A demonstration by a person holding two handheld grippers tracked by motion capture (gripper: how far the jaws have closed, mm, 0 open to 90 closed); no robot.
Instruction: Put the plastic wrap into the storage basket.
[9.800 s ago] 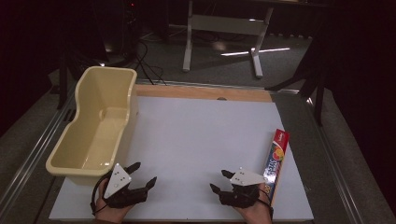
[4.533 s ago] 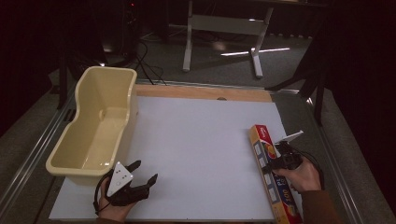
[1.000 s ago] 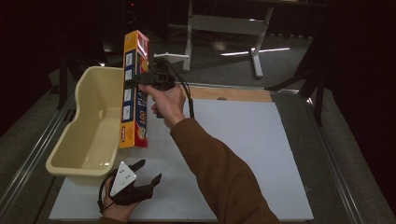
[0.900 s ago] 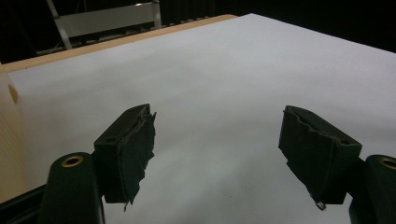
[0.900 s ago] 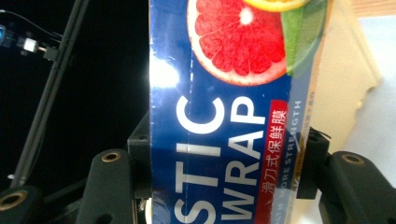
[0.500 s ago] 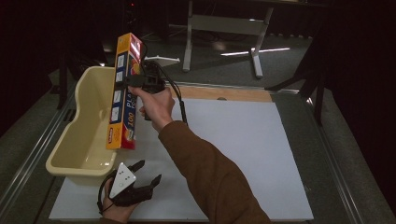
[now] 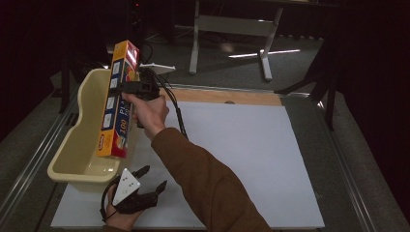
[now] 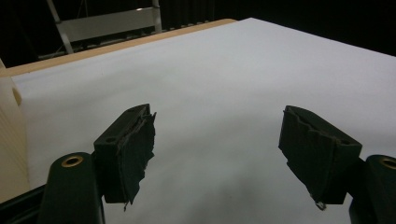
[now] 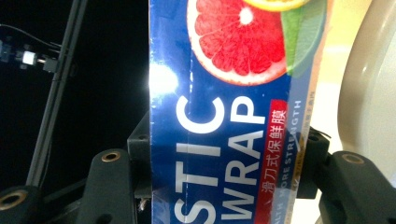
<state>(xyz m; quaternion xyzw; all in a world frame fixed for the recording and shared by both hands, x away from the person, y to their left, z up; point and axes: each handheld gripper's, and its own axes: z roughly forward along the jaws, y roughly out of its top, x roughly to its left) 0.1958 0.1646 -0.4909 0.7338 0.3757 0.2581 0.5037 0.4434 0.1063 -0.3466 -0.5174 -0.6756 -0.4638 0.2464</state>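
We are looking down on a white table (image 7: 251,159) where a person is working with a gripper in each hand. The right gripper (image 7: 126,88) is reaching across to the far left of the table and is clenching a long box of plastic wrap (image 7: 117,99) between its jaws, roughly at the middle of the box's length. The box is standing nearly upright, tilted a little with its top leaning away from us, and it is hanging over the cream plastic tub (image 7: 77,159) that is sitting along the table's left edge; its lower end is dipping inside the tub near the right wall, though we cannot tell whether it is touching the bottom. In the right gripper view the plastic wrap box (image 9: 224,116) is running up between the two black jaws, which are pressing against its sides, and we are reading the white lettering and seeing a cut grapefruit printed on its blue face, with the pale tub wall (image 9: 369,93) curving just beside it. The person's right arm, in a brown sleeve (image 7: 203,183), is stretching diagonally from the bottom of the high view. The left gripper (image 7: 145,186) is resting low at the near edge of the table, just beside the tub's near end, with its jaws spread wide and grasping nothing; the left gripper view is showing the bare white table (image 8: 224,74) between them.
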